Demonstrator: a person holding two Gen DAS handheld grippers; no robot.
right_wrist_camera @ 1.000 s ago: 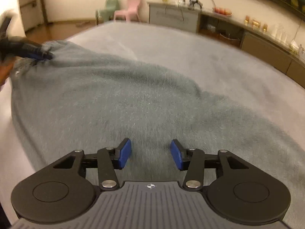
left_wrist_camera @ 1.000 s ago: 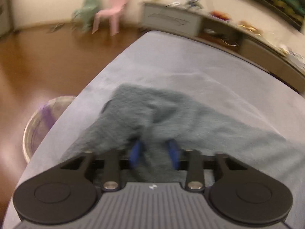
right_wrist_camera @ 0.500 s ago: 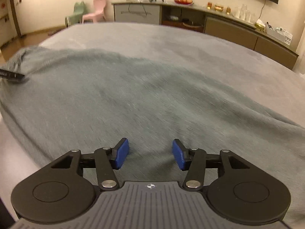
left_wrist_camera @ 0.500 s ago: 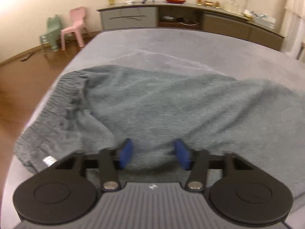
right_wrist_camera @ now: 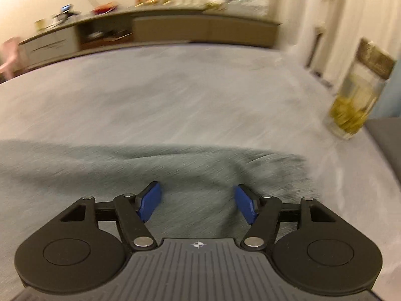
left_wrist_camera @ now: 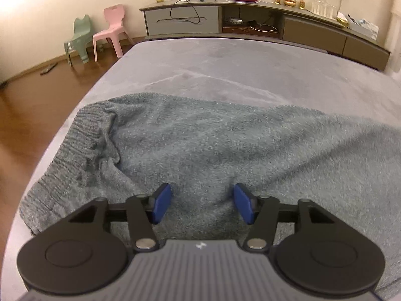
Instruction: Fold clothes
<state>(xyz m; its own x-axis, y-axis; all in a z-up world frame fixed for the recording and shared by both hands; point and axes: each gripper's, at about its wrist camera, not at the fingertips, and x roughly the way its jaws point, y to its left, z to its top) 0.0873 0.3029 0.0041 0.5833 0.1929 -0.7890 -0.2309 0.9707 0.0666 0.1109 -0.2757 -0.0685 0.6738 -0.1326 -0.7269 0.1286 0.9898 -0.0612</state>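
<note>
A grey-green knitted garment [left_wrist_camera: 213, 145] lies spread on the grey bed [left_wrist_camera: 225, 60], its ribbed hem [left_wrist_camera: 82, 135] bunched at the left edge. My left gripper [left_wrist_camera: 202, 202] is open and empty just above the cloth near its front edge. In the right wrist view, which is blurred, the garment's right end [right_wrist_camera: 175, 165] lies under my right gripper [right_wrist_camera: 198, 202], which is open and empty.
A glass jar with yellow contents [right_wrist_camera: 358, 95] stands at the bed's right side. A long low cabinet [left_wrist_camera: 250, 22] runs along the far wall. A pink chair [left_wrist_camera: 110, 28] and a green chair [left_wrist_camera: 77, 39] stand on the wooden floor [left_wrist_camera: 32, 105] to the left.
My left gripper let go of the hem, opened and pulled back; the garment now lies flat. My right gripper swung right toward the garment's right end.
</note>
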